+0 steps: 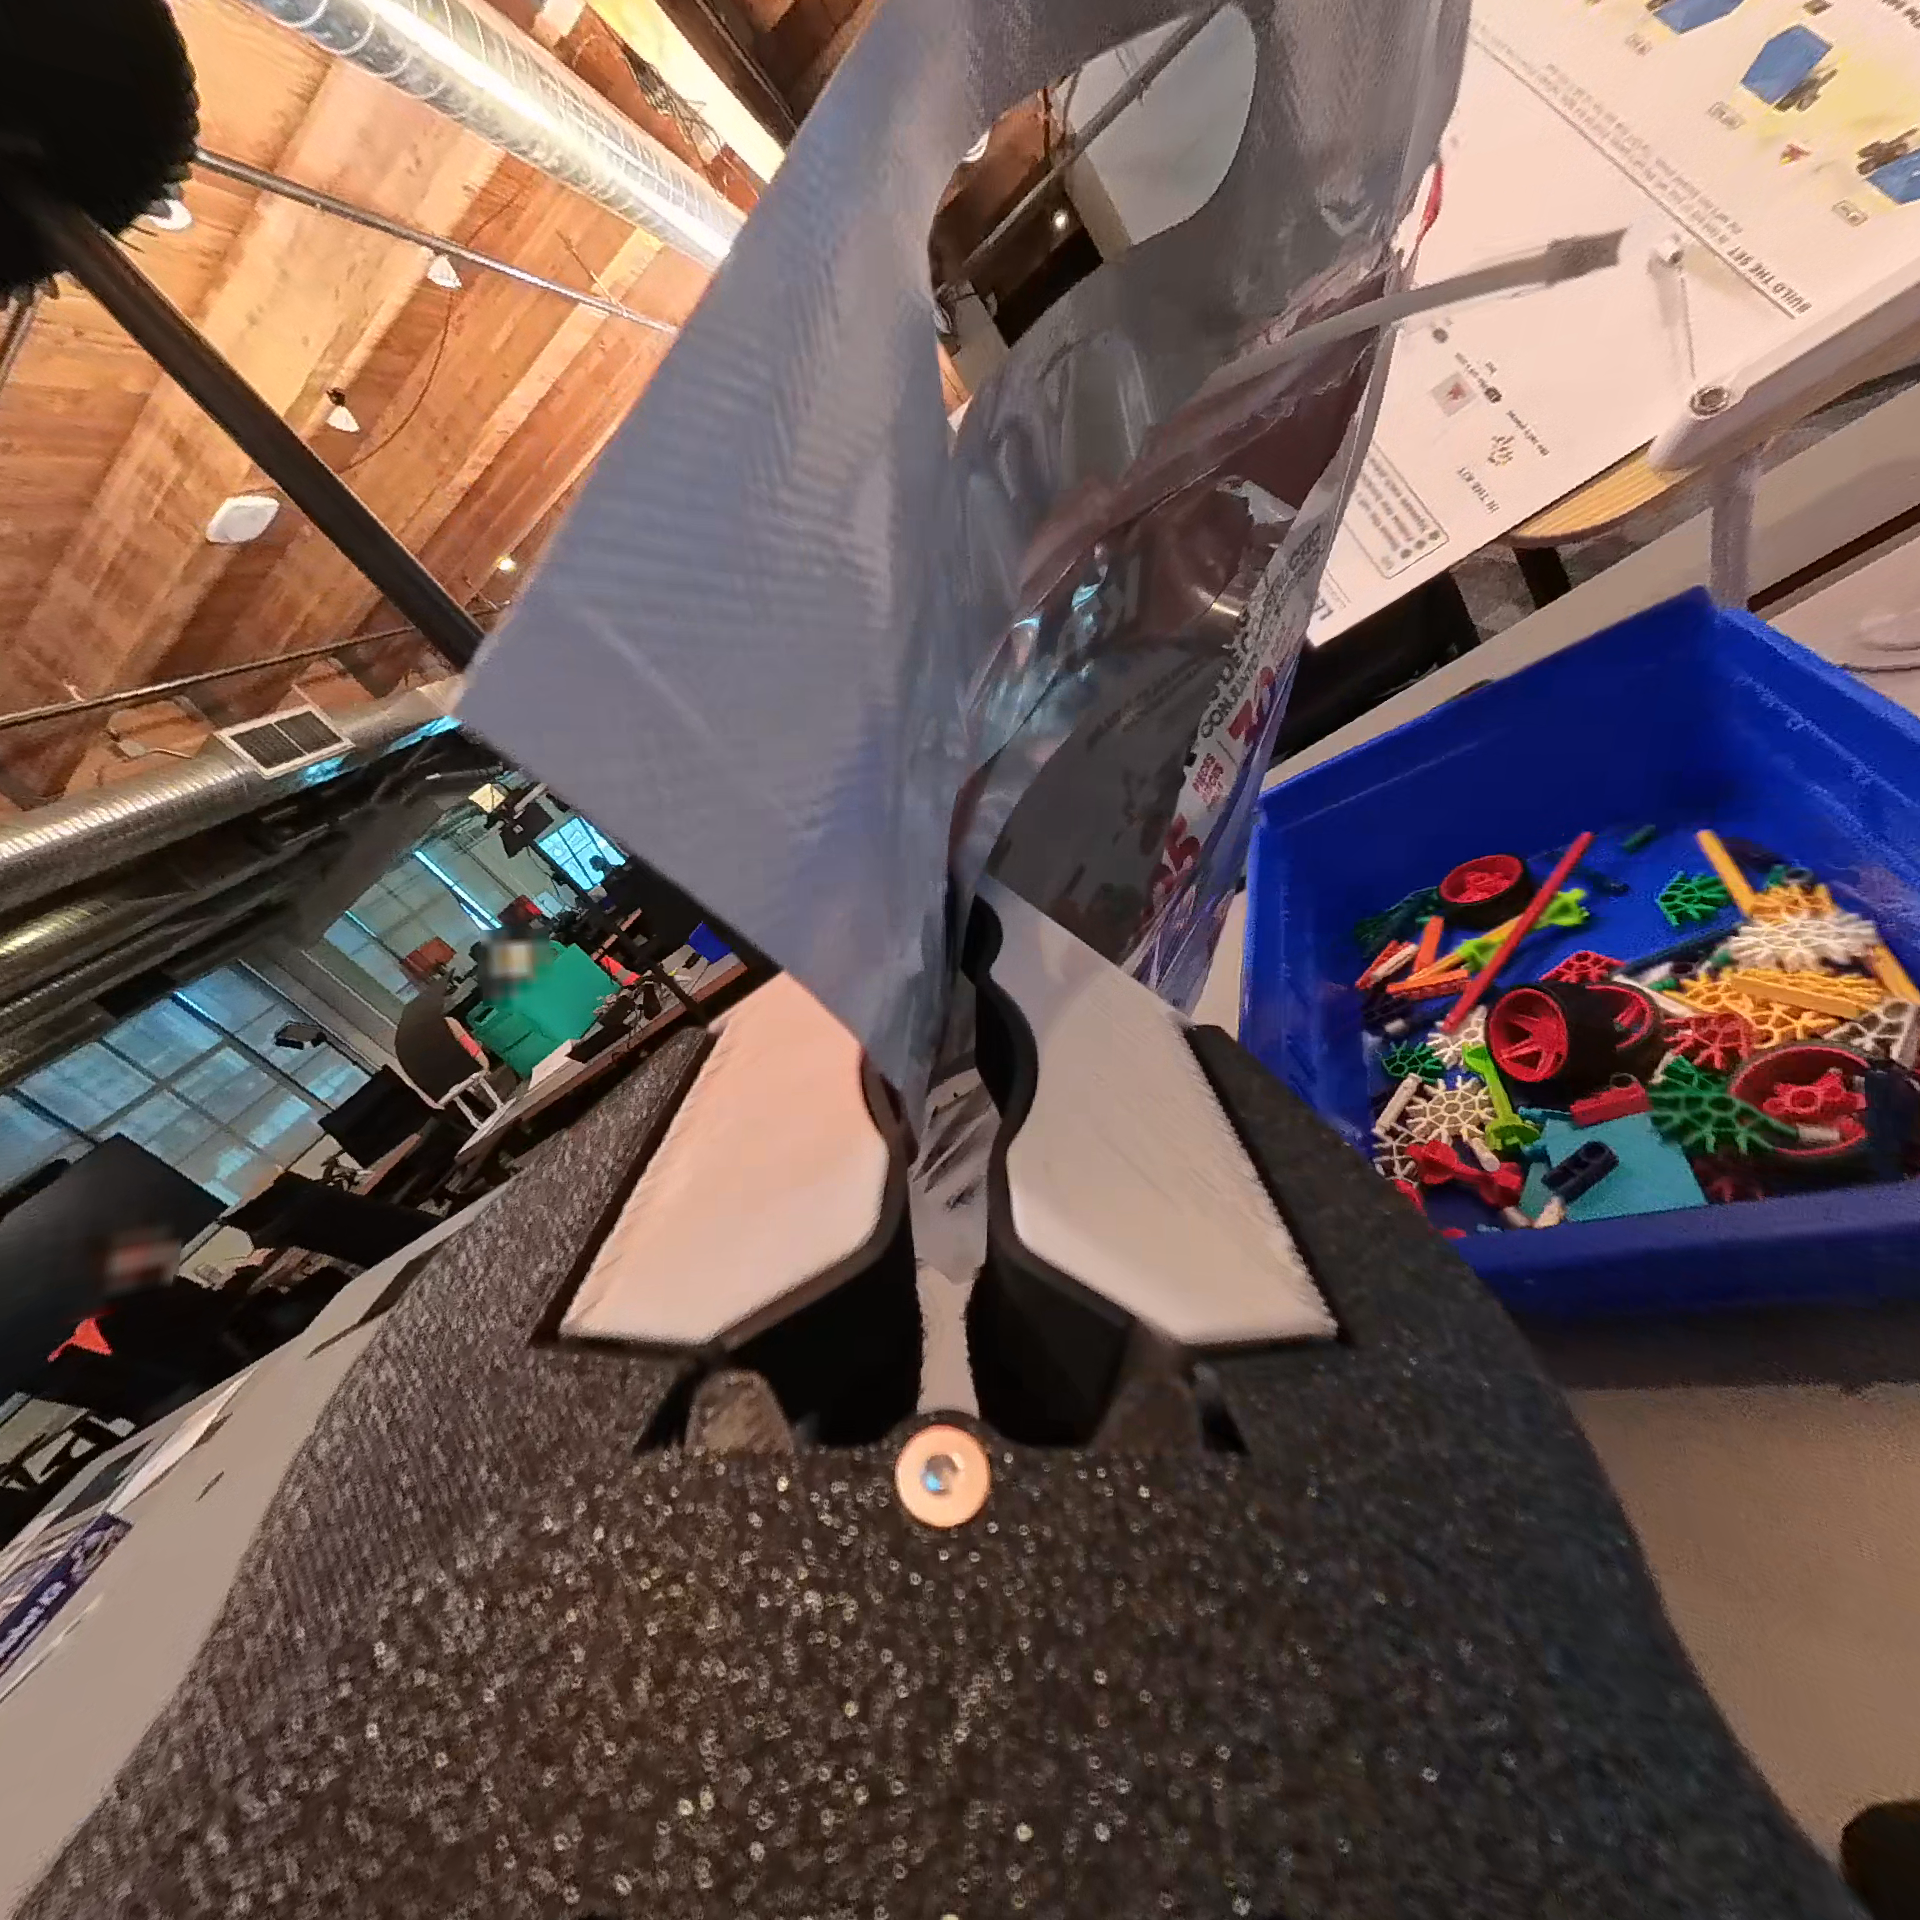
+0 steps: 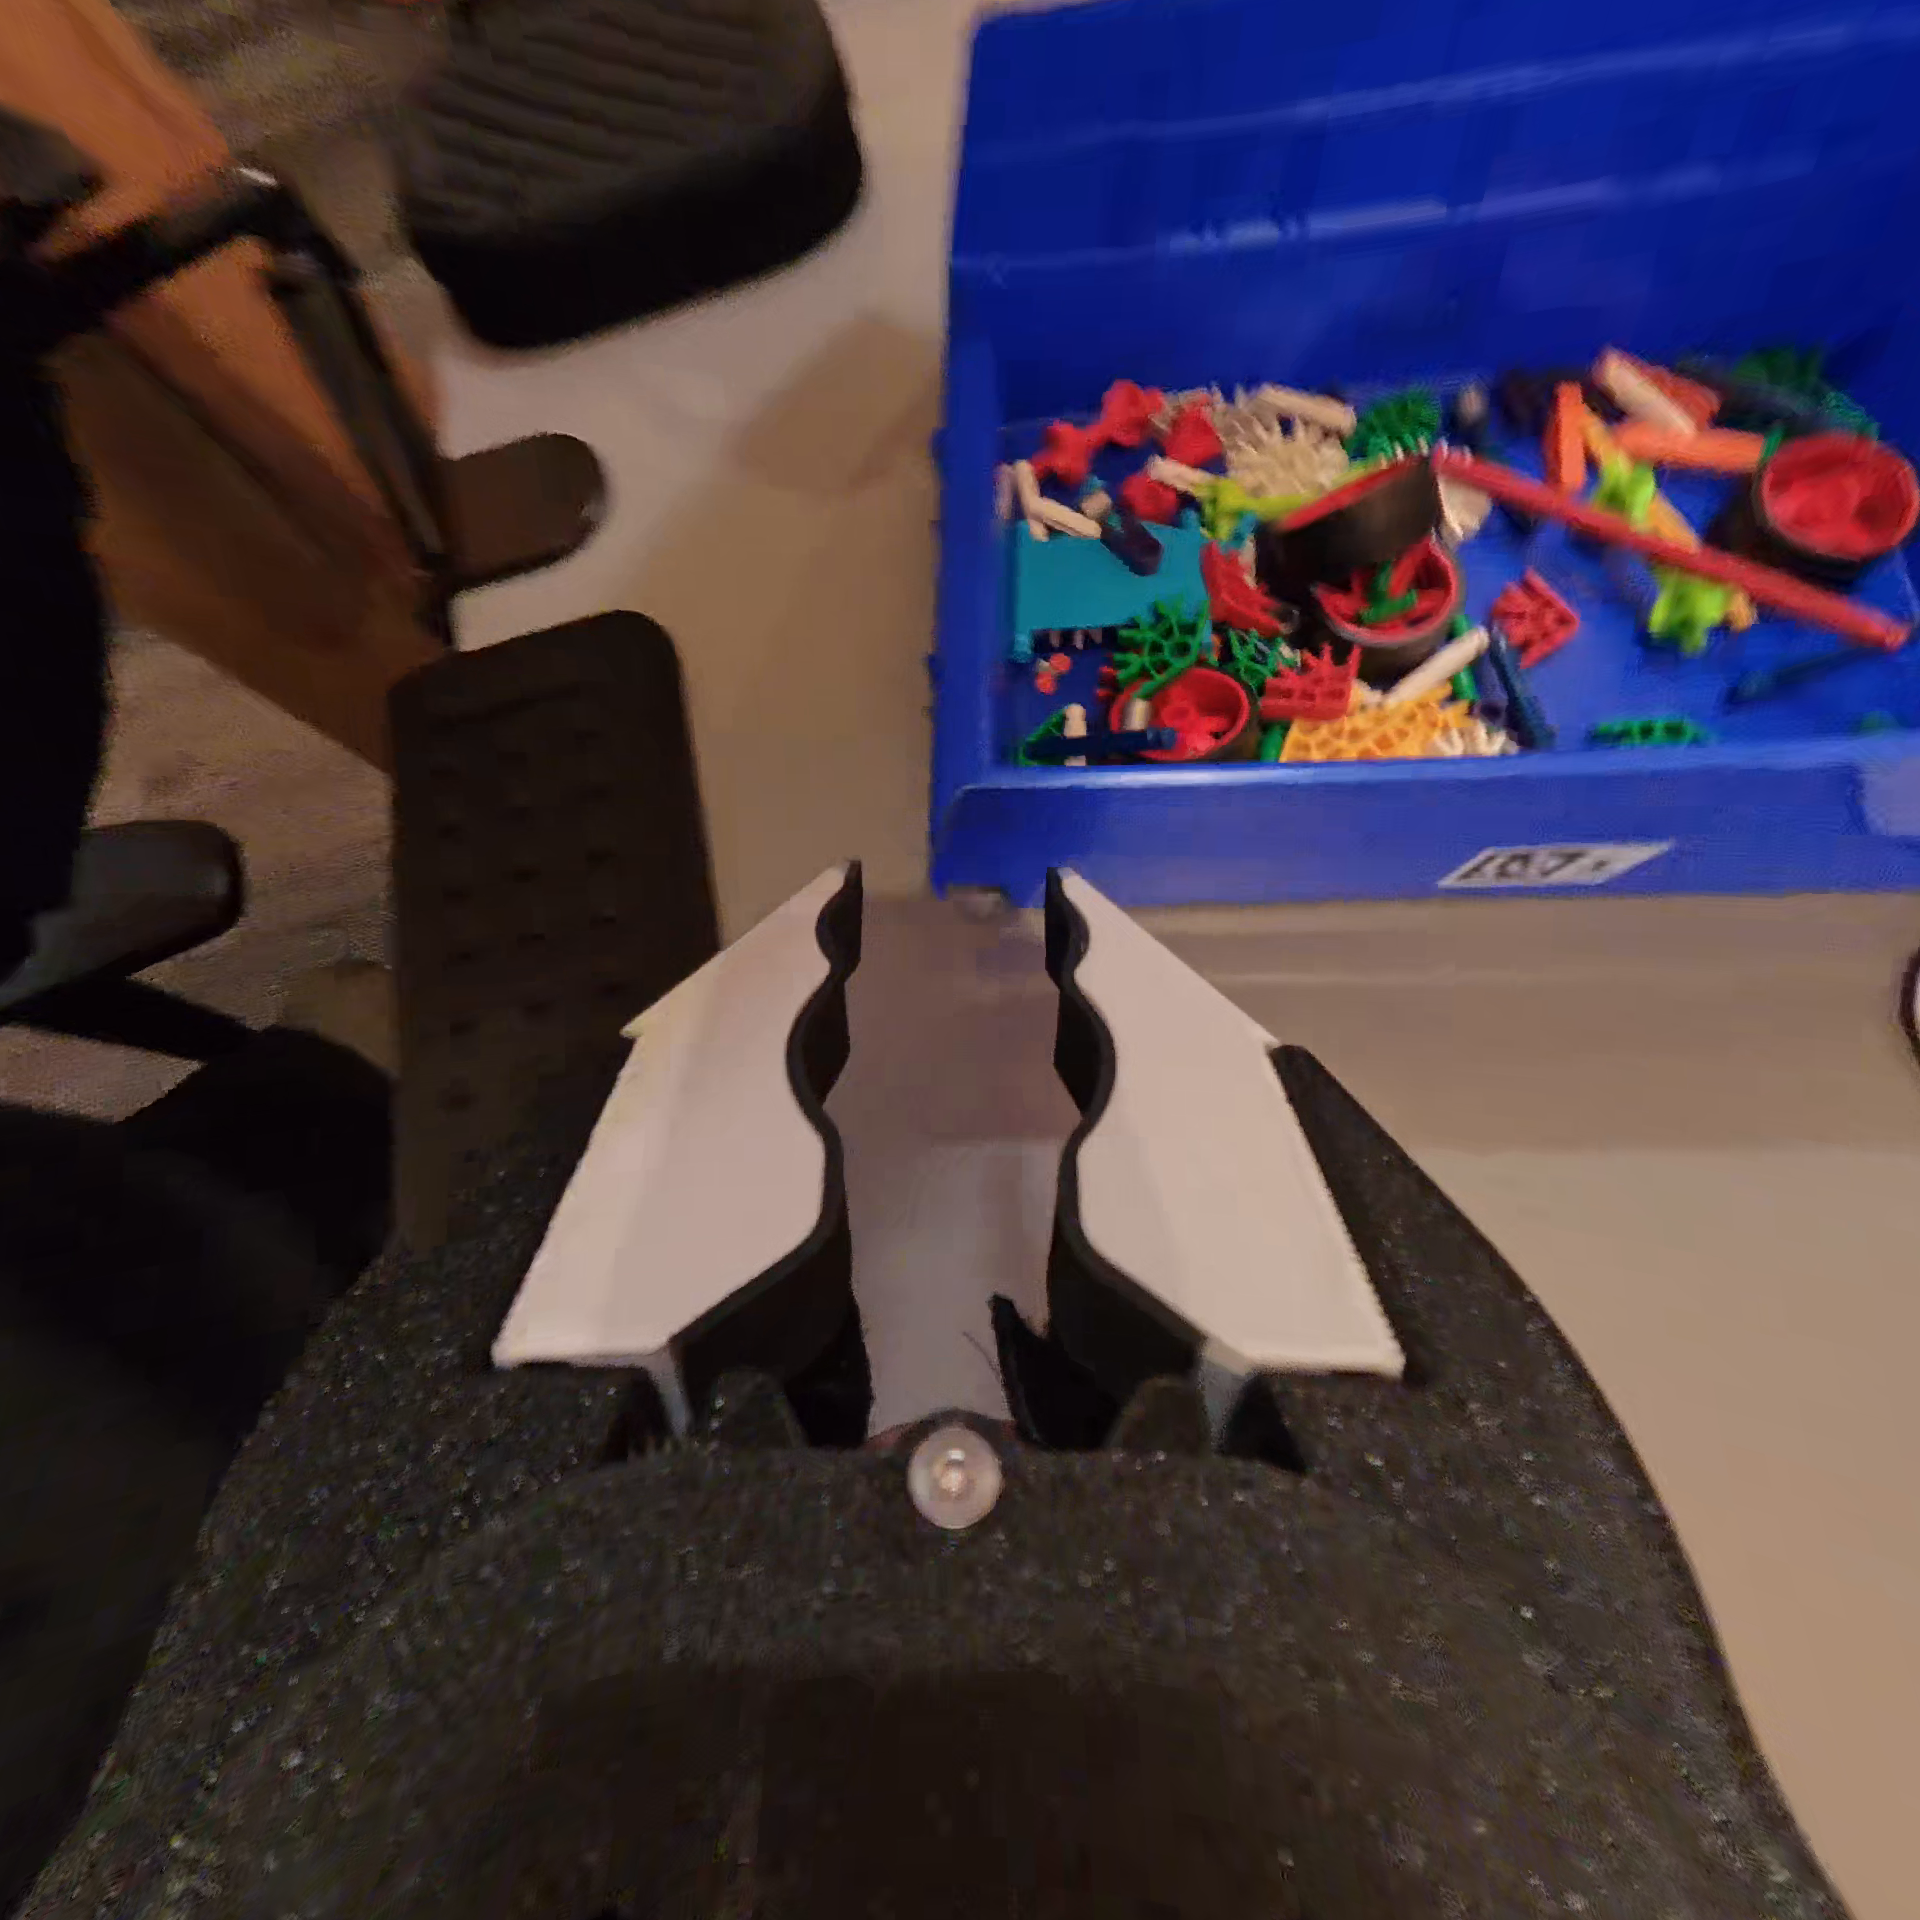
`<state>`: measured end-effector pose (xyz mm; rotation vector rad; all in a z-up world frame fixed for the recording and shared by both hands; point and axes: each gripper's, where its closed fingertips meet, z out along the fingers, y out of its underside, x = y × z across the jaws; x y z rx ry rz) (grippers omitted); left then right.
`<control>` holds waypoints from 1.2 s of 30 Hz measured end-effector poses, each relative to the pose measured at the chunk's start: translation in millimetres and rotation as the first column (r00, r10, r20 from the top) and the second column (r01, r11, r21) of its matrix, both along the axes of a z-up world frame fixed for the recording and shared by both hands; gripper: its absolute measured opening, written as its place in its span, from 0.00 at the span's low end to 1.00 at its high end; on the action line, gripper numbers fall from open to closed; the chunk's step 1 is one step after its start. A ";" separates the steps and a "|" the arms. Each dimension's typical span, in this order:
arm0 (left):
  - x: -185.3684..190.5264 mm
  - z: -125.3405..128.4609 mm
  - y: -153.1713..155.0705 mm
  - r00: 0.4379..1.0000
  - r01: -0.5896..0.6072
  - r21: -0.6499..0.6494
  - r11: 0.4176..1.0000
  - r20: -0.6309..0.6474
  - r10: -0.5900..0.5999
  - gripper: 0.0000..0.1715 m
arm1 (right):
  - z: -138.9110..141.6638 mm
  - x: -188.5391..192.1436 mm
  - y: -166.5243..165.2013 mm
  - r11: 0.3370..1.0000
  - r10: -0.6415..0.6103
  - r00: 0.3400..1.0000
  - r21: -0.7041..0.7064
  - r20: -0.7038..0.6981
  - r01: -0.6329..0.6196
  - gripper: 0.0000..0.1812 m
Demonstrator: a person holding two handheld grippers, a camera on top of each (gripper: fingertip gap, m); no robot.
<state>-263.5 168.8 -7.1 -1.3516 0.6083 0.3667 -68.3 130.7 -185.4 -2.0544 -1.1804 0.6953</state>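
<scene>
My left tongs pinch a silvery foil bag by one thin edge, held aloft; I judge it could slip or tear there. Right of them sits the blue bin of toy building pieces. My right tongs hang narrowly parted, holding nothing, just before the bin's front wall over the surface; chair armrest crowds their left.

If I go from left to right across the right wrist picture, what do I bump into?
Wooden furniture → black perforated pad → open right gripper, holding nothing → blue bin of colourful toy building pieces, sitting on the pale table.
</scene>
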 end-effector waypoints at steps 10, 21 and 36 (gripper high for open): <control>-18.5 -10.5 -0.6 1.000 -0.006 -0.028 1.000 0.030 0.007 0.00 | 46.7 88.8 173.9 0.914 -0.222 0.972 0.363 0.076 0.180 0.21; -36.5 -23.1 7.4 0.999 -0.022 -0.048 0.999 0.030 0.024 0.00 | 1.4 31.0 153.1 0.797 0.357 0.818 0.309 0.452 -0.519 0.13; -62.5 -39.3 -0.9 0.998 -0.032 -0.083 0.996 0.059 0.037 0.00 | 24.2 57.6 117.5 0.813 0.449 0.861 0.289 0.239 -0.505 0.28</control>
